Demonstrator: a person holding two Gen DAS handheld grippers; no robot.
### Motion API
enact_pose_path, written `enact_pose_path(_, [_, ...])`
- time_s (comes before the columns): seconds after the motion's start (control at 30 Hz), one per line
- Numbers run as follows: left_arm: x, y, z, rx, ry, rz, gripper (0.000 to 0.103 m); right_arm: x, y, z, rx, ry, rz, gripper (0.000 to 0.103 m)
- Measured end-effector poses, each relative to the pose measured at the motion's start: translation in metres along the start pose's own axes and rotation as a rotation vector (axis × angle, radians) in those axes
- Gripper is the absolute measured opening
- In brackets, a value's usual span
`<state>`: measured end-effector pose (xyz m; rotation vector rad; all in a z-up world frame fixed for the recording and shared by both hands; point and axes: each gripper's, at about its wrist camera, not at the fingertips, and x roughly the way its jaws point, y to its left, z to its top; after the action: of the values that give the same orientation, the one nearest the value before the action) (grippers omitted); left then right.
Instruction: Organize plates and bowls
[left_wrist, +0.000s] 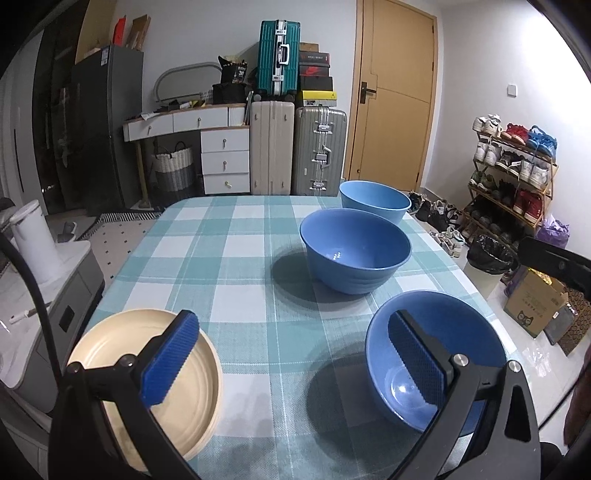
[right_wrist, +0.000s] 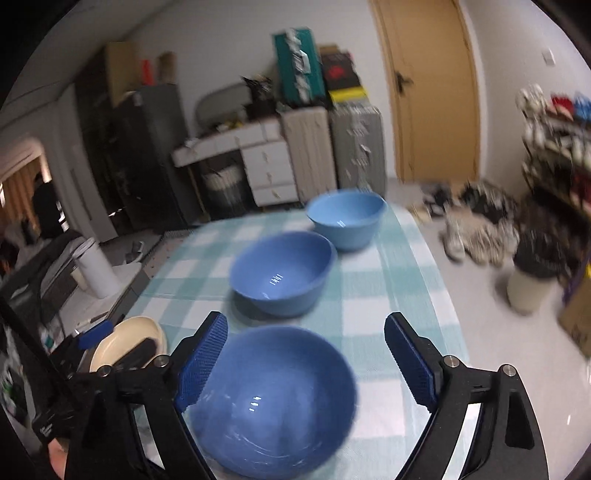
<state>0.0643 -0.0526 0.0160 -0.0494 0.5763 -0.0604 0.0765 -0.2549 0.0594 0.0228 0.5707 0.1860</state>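
Bowls (left_wrist: 355, 254) upright, openings up, plates (left_wrist: 177, 373) flat

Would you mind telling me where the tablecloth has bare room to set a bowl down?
The widest bare patch of tablecloth runs from the cream plates to the far edge, left of the middle bowl. The right side is crowded: near bowl, middle bowl and light-blue far bowl line up there.

Left hand-held gripper (left_wrist: 295, 365) spread wide; right hand-held gripper (right_wrist: 304, 365) likewise.
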Motion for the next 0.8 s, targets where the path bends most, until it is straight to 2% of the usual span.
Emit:
enact_pose_path(0.07, [-0.002,-0.001,0.001,0.0,-0.013,0.007,0.103,-0.006,0.012,-0.002,-0.029,-0.056,-0.08,0.089])
enact_pose_path(0.13, [-0.003,-0.002,0.001,-0.006,-0.027,0.007,0.103,-0.016,0.019,-0.008,-0.037,-0.141,-0.047,0.089])
enact_pose_path(0.2, [-0.004,-0.004,0.001,0.001,-0.043,0.021,0.103,-0.023,0.026,-0.018,-0.034,-0.208,-0.037,0.098])
enact_pose_path(0.33, [-0.009,-0.016,0.0,0.069,-0.081,0.044,0.103,-0.028,0.033,-0.039,-0.052,-0.29,-0.005,0.1])
enact_pose_path(0.57, [-0.019,-0.023,0.001,0.092,-0.158,0.058,0.103,-0.048,0.037,-0.053,-0.059,-0.355,0.069,0.102])
enact_pose_path(0.8, [-0.022,-0.023,0.0,0.091,-0.187,0.097,0.103,-0.065,0.032,-0.06,-0.059,-0.422,0.046,0.102])
